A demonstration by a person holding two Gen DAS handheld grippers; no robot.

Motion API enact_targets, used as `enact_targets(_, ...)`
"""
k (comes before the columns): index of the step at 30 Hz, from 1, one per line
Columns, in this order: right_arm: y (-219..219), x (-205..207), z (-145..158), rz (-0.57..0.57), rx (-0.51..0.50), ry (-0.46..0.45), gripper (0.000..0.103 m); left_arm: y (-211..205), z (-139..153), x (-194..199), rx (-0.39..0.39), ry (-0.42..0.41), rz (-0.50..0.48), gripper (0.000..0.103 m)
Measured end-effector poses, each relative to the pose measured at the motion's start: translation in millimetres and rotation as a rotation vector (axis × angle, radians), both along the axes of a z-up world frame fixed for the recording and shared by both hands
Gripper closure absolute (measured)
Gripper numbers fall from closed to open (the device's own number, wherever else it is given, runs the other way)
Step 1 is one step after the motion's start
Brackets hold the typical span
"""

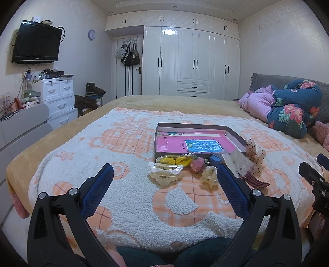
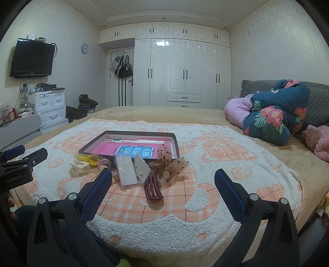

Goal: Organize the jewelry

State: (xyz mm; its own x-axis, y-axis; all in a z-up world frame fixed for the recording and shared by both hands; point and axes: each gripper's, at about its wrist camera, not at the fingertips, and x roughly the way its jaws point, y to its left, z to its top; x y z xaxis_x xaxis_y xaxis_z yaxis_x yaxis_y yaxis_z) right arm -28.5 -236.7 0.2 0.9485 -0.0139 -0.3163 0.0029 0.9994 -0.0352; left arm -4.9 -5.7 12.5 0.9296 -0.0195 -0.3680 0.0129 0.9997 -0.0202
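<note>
Two claws agape, left claw (image 1: 164, 176), right claw (image 2: 163, 180), hair clips (image 1: 164, 173) before tray (image 1: 197, 125)

One box (image 1: 236, 134), two cream claw clips (image 1: 164, 176), one bow comb (image 2: 164, 172), two clear packets (image 2: 127, 170).

Indoor light was moderate, slightly dim and warm, from recessed ceiling spots (image 1: 174, 7). Glare showed on the glossy wardrobe doors (image 1: 169, 31) and the clear plastic packet (image 2: 141, 167). Shadows were soft and faint. Strong fisheye bending curved the walls, with black vignette at the corners. Focus was fairly sharp at centre, softer toward the edges.
</note>
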Motion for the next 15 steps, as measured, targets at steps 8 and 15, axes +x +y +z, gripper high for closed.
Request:
enact_targets(8,6.3,0.2,0.7,0.001,-0.002,0.002,0.006,-0.1,-0.3,0.2,0.001,-0.002,-0.001,0.011)
enact_targets(15,-1.4,-1.8,2.1,0.009,0.001,0.003,0.006,-0.7,0.5,-0.4,0.001,-0.002,-0.001,0.011)
